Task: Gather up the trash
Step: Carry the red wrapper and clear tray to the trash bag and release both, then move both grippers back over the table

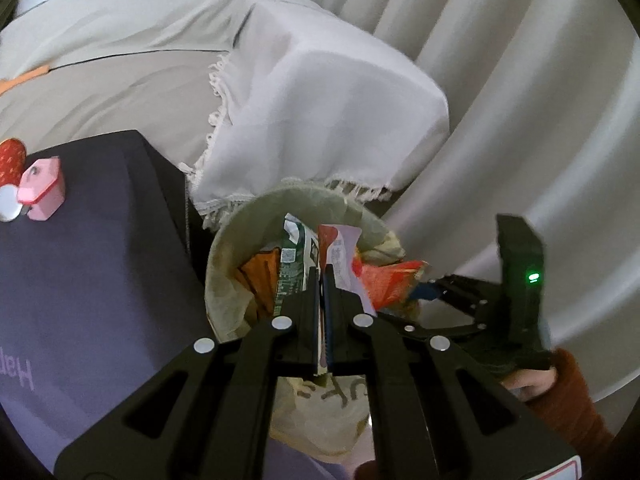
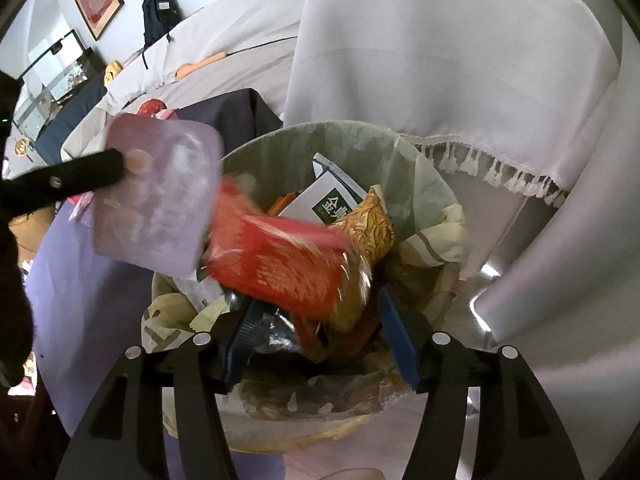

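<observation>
Nearest your left wrist camera, the left gripper (image 1: 322,280) has its jaws pressed together on a thin pink-and-white wrapper (image 1: 343,258), pinching it directly above the trash bin (image 1: 224,240). From the right wrist camera the same wrapper (image 2: 160,196) shows as a flat, pale lilac sheet hanging over the near-left rim of the trash bin (image 2: 424,168), with the left gripper's dark fingers (image 2: 80,174) clamped on its left edge.

Your right gripper (image 2: 320,336) hovers over the bin's mouth with its jaws spread wide and nothing between them. Just beyond its blue pads (image 2: 400,340), a red snack bag (image 2: 276,264) appears motion-blurred over the bin, touching neither jaw.

Inside the bin, on its plastic liner, lie a green-and-white carton (image 2: 326,200) and a yellow patterned packet (image 2: 372,228). To the bin's left stands a dark table (image 1: 92,264), and on it a pink carton (image 1: 42,188). Behind the bin hangs a fringed white cloth (image 1: 320,112).
</observation>
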A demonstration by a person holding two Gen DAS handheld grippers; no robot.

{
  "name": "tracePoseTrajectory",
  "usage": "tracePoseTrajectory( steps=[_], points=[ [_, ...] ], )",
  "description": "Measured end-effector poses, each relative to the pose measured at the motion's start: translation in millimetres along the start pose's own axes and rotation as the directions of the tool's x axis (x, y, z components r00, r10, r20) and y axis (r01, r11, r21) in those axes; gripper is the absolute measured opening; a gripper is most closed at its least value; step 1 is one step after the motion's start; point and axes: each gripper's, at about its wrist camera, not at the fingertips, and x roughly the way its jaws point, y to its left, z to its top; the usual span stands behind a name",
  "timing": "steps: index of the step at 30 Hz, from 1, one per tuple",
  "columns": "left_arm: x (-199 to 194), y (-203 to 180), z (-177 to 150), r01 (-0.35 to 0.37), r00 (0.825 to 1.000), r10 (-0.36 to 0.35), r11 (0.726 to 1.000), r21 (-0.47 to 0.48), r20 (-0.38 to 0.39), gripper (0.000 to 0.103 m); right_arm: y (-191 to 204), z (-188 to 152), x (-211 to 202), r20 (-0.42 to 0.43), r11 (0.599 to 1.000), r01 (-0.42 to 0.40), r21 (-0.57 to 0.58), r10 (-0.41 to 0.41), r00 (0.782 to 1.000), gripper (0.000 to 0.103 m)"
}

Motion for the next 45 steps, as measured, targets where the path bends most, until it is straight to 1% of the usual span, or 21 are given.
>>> tracePoseTrajectory(
  steps=[1,2,5,8,12,14,21,23,24,25,27,29,33,36,37,38,39,40,42,44,45],
  points=[
    [9,-1,-1,-0.024,1.0,0.024,1.0,0.013,-0.012,0.002,0,0,1,0.004,1.0,-0.009,-0.004,0.009,1.0,0.056],
    [15,0,-2,-0.033,0.999,0.033,0.999,0.01,-0.025,0.002,-1,-1,1,0.006,1.0,-0.017,-0.007,0.017,1.0,0.056],
    [30,8,-5,-0.044,0.997,0.043,0.999,-0.015,-0.06,0.002,1,-2,2,0.017,0.998,-0.055,-0.02,0.055,0.998,0.056],
    [38,16,-8,-0.048,0.997,0.046,0.999,-0.025,-0.07,0.002,3,-1,2,0.026,0.996,-0.072,-0.045,0.073,0.997,0.056],
    [41,25,-8,-0.052,0.997,0.049,0.998,-0.044,-0.068,0.002,0,3,-2,0.055,0.995,-0.088,-0.038,0.09,0.994,0.059],
    [42,26,-8,-0.051,0.997,0.048,0.998,-0.046,-0.068,0.002,-2,7,-6,0.068,0.996,-0.087,-0.033,0.089,0.994,0.061],
    [44,22,-11,-0.041,0.997,0.039,0.999,-0.033,-0.066,0.003,-10,16,-23,0.13,0.998,-0.07,0.006,0.069,0.989,0.061],
    [43,22,-10,-0.018,0.998,0.016,0.999,-0.043,-0.058,0.018,-12,19,-28,0.154,0.998,-0.06,0.02,0.056,0.986,0.061],
    [42,22,-9,0.0,0.999,-0.003,0.999,-0.054,-0.051,0.039,-14,20,-30,0.164,0.998,-0.056,0.027,0.051,0.985,0.061],
    [41,21,-8,0.01,0.999,-0.013,0.998,-0.061,-0.041,0.045,-15,22,-33,0.175,0.998,-0.056,0.038,0.049,0.983,0.061],
    [37,20,-7,0.018,1.0,-0.019,0.998,-0.053,-0.024,0.045,-19,23,-37,0.204,0.996,-0.063,0.067,0.048,0.978,0.062],
    [34,18,-6,0.007,1.0,-0.007,0.999,-0.04,-0.01,0.045,-22,25,-40,0.225,0.994,-0.066,0.092,0.044,0.973,0.063],
    [11,25,-5,-0.028,0.998,0.031,0.998,-0.049,0.062,0.047,-23,27,-44,0.256,0.99,-0.07,0.121,0.037,0.966,0.067],
    [-15,39,-10,-0.097,0.986,0.104,0.994,-0.057,0.134,0.052,-10,31,-46,0.269,0.994,-0.059,0.091,0.033,0.963,0.071],
    [-29,47,-14,-0.144,0.974,0.152,0.988,-0.057,0.17,0.052,-6,32,-46,0.272,0.995,-0.059,0.078,0.036,0.962,0.071],
    [-38,52,-17,-0.17,0.966,0.178,0.984,-0.059,0.188,0.052,2,33,-47,0.274,0.996,-0.062,0.058,0.044,0.961,0.071],
    [-48,59,-21,-0.202,0.955,0.212,0.977,-0.065,0.208,0.053,10,35,-46,0.267,0.997,-0.068,0.037,0.056,0.962,0.071],
    [-63,73,-28,-0.245,0.938,0.257,0.966,-0.083,0.23,0.053,22,37,-45,0.248,0.997,-0.073,0.002,0.07,0.966,0.071],
    [-82,94,-38,-0.284,0.919,0.305,0.952,-0.116,0.249,0.053,40,41,-45,0.251,0.997,-0.057,-0.043,0.066,0.966,0.072],
    [-110,128,-52,-0.35,0.884,0.385,0.921,-0.172,0.264,0.053,55,45,-43,0.248,0.996,-0.06,-0.064,0.074,0.966,0.072],
    [-118,140,-57,-0.367,0.874,0.408,0.91,-0.19,0.265,0.055,64,47,-41,0.25,0.995,-0.066,-0.076,0.083,0.965,0.072]
  ],
)
